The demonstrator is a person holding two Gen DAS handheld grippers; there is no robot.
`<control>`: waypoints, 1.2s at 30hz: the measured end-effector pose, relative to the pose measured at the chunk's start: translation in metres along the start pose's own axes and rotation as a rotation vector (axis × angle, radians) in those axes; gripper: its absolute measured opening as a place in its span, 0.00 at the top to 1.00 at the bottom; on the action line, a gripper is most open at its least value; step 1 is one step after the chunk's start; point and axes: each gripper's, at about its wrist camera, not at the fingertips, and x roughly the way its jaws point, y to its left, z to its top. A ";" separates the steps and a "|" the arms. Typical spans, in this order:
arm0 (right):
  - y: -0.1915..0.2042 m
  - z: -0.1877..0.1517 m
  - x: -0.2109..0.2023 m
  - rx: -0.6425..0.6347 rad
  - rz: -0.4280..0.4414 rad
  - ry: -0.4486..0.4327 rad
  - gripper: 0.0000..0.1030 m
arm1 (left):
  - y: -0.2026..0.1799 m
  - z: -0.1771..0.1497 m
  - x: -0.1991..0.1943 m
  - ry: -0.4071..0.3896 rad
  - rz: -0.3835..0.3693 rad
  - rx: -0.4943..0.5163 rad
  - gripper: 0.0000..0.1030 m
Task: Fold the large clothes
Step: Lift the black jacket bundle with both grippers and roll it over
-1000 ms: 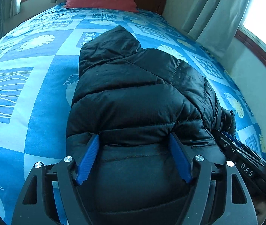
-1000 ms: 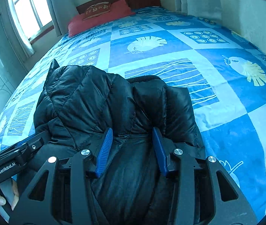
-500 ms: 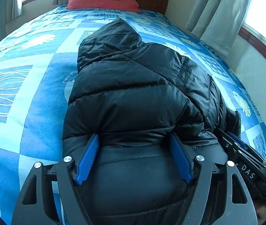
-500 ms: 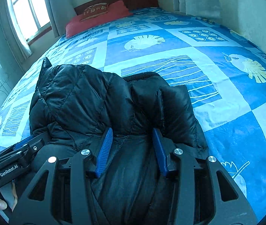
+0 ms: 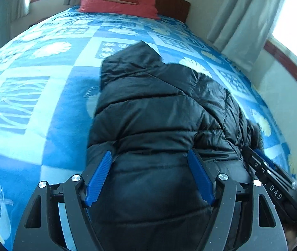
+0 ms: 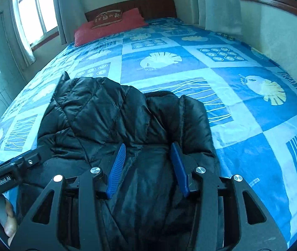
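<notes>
A black puffer jacket point(image 5: 159, 108) lies lengthwise on the blue patterned bed, its hood point(image 5: 131, 62) pointing toward the pillow. My left gripper point(image 5: 149, 152) stands wide, its blue pads pressing either side of the jacket's thick near end. In the right wrist view the jacket point(image 6: 106, 108) shows its quilted side and a folded sleeve. My right gripper point(image 6: 148, 145) holds a narrower bunch of the same near end, and its jaws are opening with the fabric still between them. Each gripper shows at the edge of the other's view: the right gripper point(image 5: 269, 179) and the left gripper point(image 6: 12, 173), held by a hand point(image 6: 2, 223).
The bed cover point(image 6: 242, 115) spreads wide to the right of the jacket and toward the red pillow point(image 6: 110, 27) and wooden headboard point(image 6: 148, 6). A wall point(image 6: 284, 41) runs along the bed's right side. Curtains point(image 5: 242, 21) and windows stand at the far corners.
Both wrist views have pulled up and back a little, so the jacket looks smaller and more of the bed shows. The near end stays between both pairs of pads.
</notes>
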 end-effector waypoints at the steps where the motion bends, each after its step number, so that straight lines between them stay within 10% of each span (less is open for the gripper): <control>1: -0.003 0.000 -0.006 0.012 0.000 -0.010 0.56 | 0.005 0.000 -0.006 -0.001 -0.010 -0.032 0.28; 9: -0.043 -0.008 -0.018 0.152 -0.023 0.020 0.37 | 0.049 -0.018 -0.025 -0.003 -0.046 -0.276 0.28; 23: -0.098 -0.031 0.041 0.473 0.285 0.180 0.07 | 0.081 -0.041 0.027 0.162 -0.352 -0.613 0.10; 36: -0.083 -0.030 0.049 0.498 0.526 0.191 0.52 | 0.065 -0.023 0.036 0.183 -0.410 -0.525 0.15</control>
